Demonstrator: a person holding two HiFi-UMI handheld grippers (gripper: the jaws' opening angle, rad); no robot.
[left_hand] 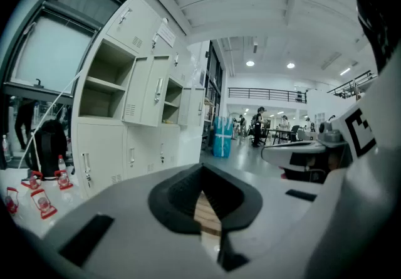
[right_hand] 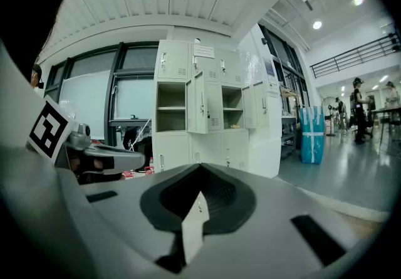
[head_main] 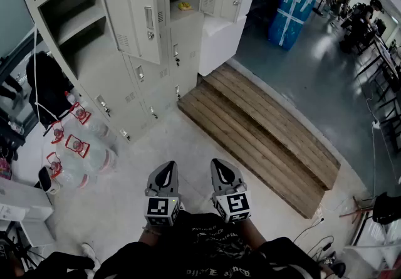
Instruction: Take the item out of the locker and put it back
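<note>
A bank of pale grey lockers [head_main: 125, 52] stands ahead on the left, with several doors swung open. A small yellow item [head_main: 182, 5] lies on a shelf in one open compartment at the upper middle. Both grippers are held low in front of the person's body, far short of the lockers. The left gripper [head_main: 166, 168] and the right gripper [head_main: 219, 165] are side by side, each with its jaws together and nothing between them. The left gripper view looks past its shut gripper [left_hand: 202, 174] at the lockers [left_hand: 144, 115]. The right gripper view shows the same for its gripper [right_hand: 200, 171] and the lockers [right_hand: 207, 121].
A low wooden platform [head_main: 263, 140] runs diagonally across the floor to the right of the lockers. Water bottles [head_main: 78, 146] and a black bag [head_main: 47, 86] sit at the lockers' left. A blue wrapped stack [head_main: 291, 8] and people at desks [head_main: 363, 17] are far off.
</note>
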